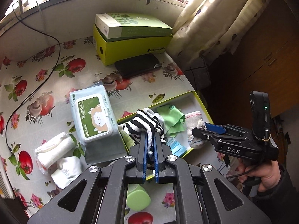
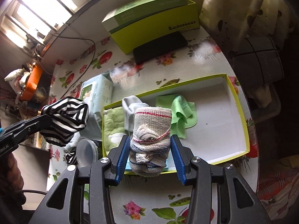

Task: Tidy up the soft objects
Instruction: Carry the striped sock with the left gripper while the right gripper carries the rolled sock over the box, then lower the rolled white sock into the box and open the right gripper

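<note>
Soft objects: several already lie in the shallow yellow-rimmed box (image 2: 241, 100); others are held in the grippers or wait on the table.
Left gripper (image 1: 150, 145): jaws closed tight on the black-and-white striped cloth (image 1: 142, 121), held above the box's near left end.
Right gripper (image 2: 150, 149): jaws part open and pressed against both sides of the rolled grey woven cloth (image 2: 152, 130), held over the box's near edge.
Box contents: green quilted cloth (image 2: 112, 127) at the left end, pale grey sock (image 2: 130, 108) beside it, light green cloth (image 2: 179, 112) near the middle; the right half shows a bare white floor.
Left outside: folded white towel (image 1: 54, 149) and white sock (image 1: 69, 168) lie on the floral tablecloth (image 1: 37, 85), left of the wet-wipes pack (image 1: 93, 115).
Progress: judged roughly half done; two pieces in hand need placing, two more await collection.
Other containers: closed green box (image 1: 130, 26) stacked on a larger yellow one, contents not visible.
</note>
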`<state>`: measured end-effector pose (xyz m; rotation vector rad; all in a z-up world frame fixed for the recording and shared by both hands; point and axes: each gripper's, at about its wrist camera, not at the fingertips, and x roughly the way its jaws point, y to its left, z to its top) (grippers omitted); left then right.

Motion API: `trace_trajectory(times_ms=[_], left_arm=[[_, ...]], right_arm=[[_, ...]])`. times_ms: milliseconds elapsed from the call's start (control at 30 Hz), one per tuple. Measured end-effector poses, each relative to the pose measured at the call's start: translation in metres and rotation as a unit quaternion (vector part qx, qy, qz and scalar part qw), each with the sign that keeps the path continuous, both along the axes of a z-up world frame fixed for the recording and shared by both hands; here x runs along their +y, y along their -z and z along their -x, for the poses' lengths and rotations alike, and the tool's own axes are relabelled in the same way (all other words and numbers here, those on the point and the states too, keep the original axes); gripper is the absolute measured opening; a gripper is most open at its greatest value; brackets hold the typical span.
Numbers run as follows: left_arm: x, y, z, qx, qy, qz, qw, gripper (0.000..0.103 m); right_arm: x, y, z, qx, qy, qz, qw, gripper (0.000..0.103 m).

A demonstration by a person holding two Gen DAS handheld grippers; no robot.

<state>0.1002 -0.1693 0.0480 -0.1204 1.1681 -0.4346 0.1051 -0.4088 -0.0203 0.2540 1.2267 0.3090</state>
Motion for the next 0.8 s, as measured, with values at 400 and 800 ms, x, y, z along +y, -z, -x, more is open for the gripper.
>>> trace_trajectory(times_ms=[400,800], left_arm=[[-0.027,0.010,-0.007,0.012,0.019,-0.003,0.9997,0.006],[-0.039,0.013,-0.019,0.013,0.029,-0.004,0.9995,0.006]], right_arm=[[-0.031,0.033,-0.036,0.005,-0.019,0.096,0.995,0.043],[-0.028,0.048,-0.070,-0.032,-0.067,0.205,0.976,0.044]])
